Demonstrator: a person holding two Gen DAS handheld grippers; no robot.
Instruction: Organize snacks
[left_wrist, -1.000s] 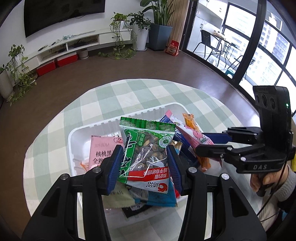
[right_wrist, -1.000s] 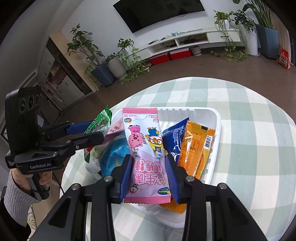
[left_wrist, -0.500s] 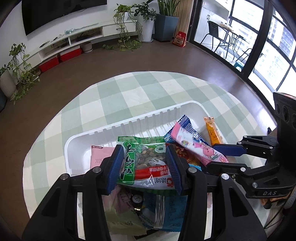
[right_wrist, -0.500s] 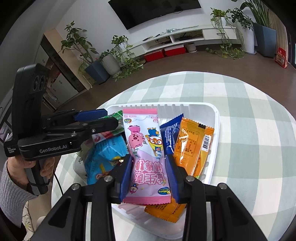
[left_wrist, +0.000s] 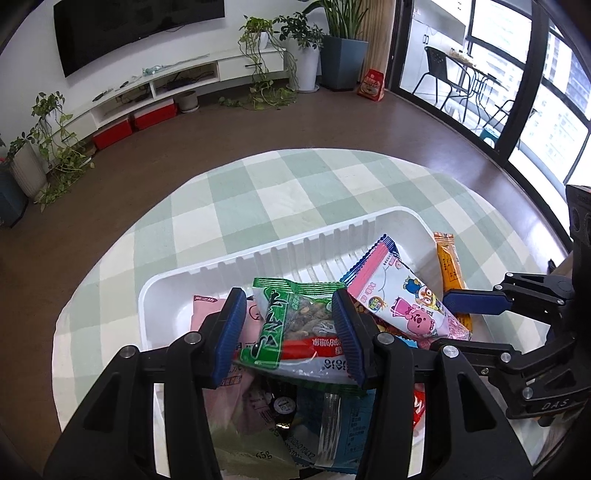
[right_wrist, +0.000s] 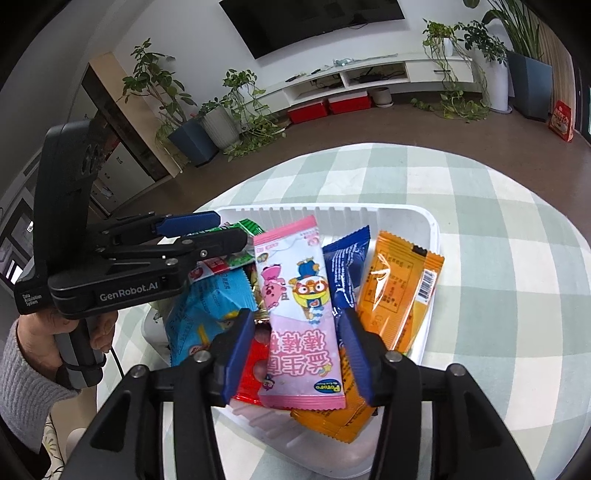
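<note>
Over the near end of the white tray (right_wrist: 424, 221), the right tongs (right_wrist: 291, 350) have just been opening; their jaws stand clear on either side of the pink packet (right_wrist: 295, 306), which lies on the heap in the tray. The left tongs (left_wrist: 288, 332), toward the tray's left side, have eased a little too, with the green seed bag (left_wrist: 291, 328) between the pads; whether they still pinch it I cannot tell. Farther in lie an orange packet (right_wrist: 399, 295) and a blue one (right_wrist: 347, 266). These are light, crinkly and slippery; take them across the flat middle, not the sealed ends. Beyond the tray, checked tabletop (right_wrist: 498, 206).
</note>
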